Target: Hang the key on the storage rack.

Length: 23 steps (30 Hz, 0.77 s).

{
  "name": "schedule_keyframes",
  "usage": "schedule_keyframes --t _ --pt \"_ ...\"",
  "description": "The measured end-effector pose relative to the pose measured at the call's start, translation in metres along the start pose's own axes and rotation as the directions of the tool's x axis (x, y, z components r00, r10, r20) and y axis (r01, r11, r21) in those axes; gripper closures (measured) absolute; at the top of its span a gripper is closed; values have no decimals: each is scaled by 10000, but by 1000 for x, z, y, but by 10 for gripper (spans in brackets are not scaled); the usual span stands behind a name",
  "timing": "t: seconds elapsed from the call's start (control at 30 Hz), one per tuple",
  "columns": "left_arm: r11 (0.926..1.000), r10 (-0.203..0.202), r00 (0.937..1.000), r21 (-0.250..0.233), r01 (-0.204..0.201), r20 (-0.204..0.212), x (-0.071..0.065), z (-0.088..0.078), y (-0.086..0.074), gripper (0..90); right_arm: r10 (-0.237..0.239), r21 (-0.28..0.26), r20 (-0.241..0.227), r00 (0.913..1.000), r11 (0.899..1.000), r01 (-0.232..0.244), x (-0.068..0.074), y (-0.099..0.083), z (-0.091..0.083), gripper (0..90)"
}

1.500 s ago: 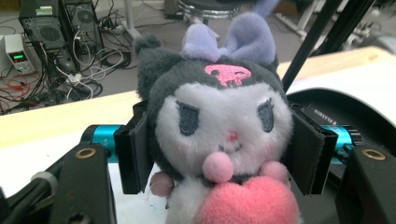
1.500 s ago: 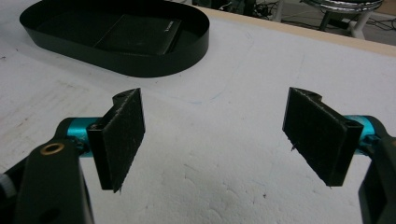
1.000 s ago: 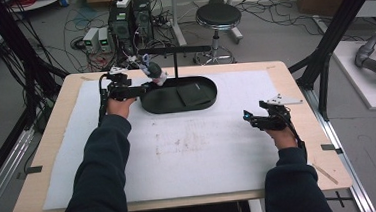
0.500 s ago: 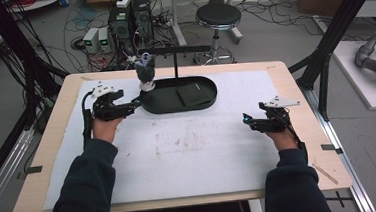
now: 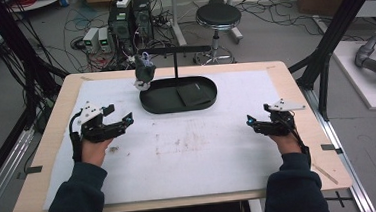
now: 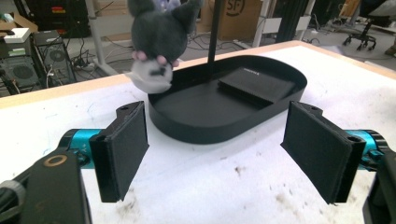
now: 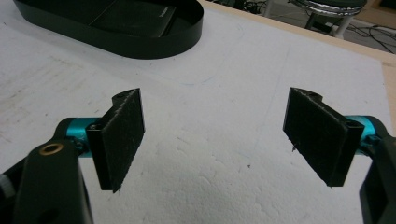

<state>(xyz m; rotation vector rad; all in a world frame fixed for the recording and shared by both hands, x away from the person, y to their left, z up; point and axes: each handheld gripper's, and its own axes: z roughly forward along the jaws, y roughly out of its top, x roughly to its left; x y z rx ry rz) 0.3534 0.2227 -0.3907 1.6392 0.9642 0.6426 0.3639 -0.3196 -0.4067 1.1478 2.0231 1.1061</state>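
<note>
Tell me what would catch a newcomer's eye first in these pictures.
Probably the grey plush toy hanging from the black stand's crossbar over the left end of the oval black tray at the far side of the table. Next, the left gripper and right gripper, both open and empty, resting wide apart on the stained white mat.

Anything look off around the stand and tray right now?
The plush toy hangs upside down from the stand's bar, over the black tray's left rim. Otherwise only smudges on the white mat.
</note>
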Motion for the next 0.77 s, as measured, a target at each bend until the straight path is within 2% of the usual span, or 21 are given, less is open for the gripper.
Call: schedule_keyframes --t 0.13,0.3,0.43,0.77 --pt "9999 -12 9999 129 13 -104 5 -4 -10 218 35 62 72 10000 10000 -35 -1 -1 0 210" --pt "9996 -255 9994 76 257 -253 11 -10 -22 219 -41 172 106 9999 9998 39 -1 -2 1 210" --pt "9992 -404 9989 -13 404 -246 13 -10 -24 220 -120 235 124 9999 9997 117 0 -2 3 209" --pt "9989 -420 9990 184 423 -182 15 -6 -27 221 -221 479 171 9996 9986 212 -1 -4 8 210"
